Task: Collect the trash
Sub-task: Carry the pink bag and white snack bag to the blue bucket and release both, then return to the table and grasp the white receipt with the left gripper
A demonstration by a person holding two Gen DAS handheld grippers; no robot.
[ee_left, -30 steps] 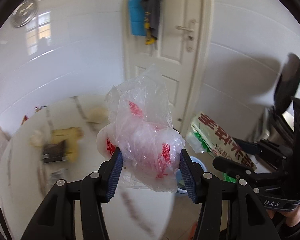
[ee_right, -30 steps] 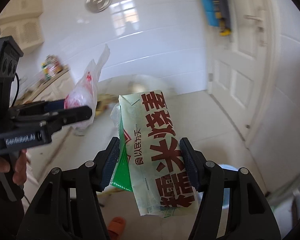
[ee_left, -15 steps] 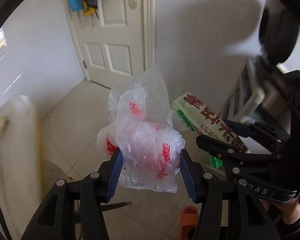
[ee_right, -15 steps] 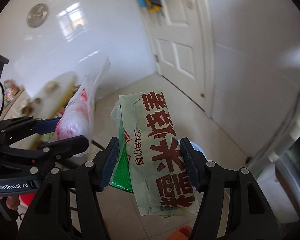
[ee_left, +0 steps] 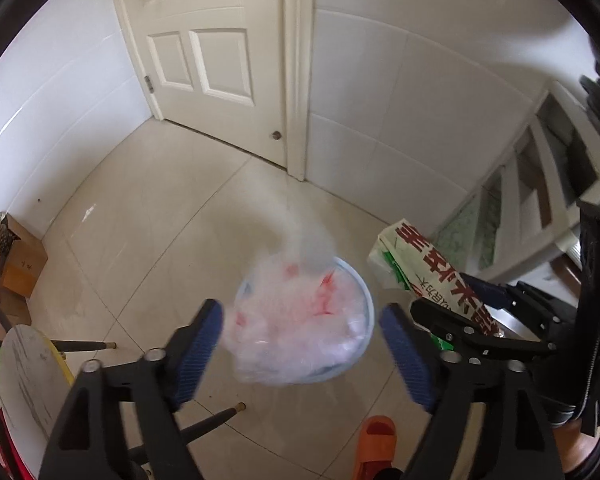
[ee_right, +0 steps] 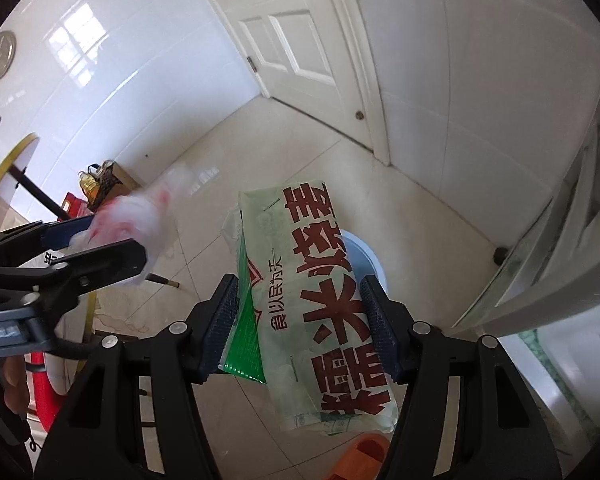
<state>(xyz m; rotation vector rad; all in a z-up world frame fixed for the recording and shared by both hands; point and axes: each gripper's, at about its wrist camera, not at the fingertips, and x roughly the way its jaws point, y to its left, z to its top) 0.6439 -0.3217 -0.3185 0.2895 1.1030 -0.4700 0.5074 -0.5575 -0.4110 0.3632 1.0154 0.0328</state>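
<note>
A crumpled clear plastic bag with red print [ee_left: 296, 320] is blurred in mid-air just over a pale blue bin [ee_left: 365, 300] on the floor. My left gripper [ee_left: 300, 312] points down at it, its jaws opening; the bag hangs between the blue pads without touching either one. In the right wrist view the bag [ee_right: 140, 212] shows beside the left gripper [ee_right: 114, 236]. My right gripper [ee_right: 298, 300] is shut on a green food package with red characters [ee_right: 312, 280], held above the bin [ee_right: 370, 256]. That package [ee_left: 424, 264] sits right of the bin in the left wrist view.
An orange slipper [ee_left: 374, 444] lies on the tiled floor near the bin. A white door [ee_left: 204, 40] stands behind. A cardboard box [ee_left: 20, 264] sits against the left wall, and a round table's edge [ee_left: 24, 368] with dark legs is at lower left. White shelving [ee_left: 540, 200] is on the right.
Both grippers swung away from the table and tilted down toward the floor and bin. The left jaws spread apart and the plastic bag came free of the pads. The right grip is unchanged.
</note>
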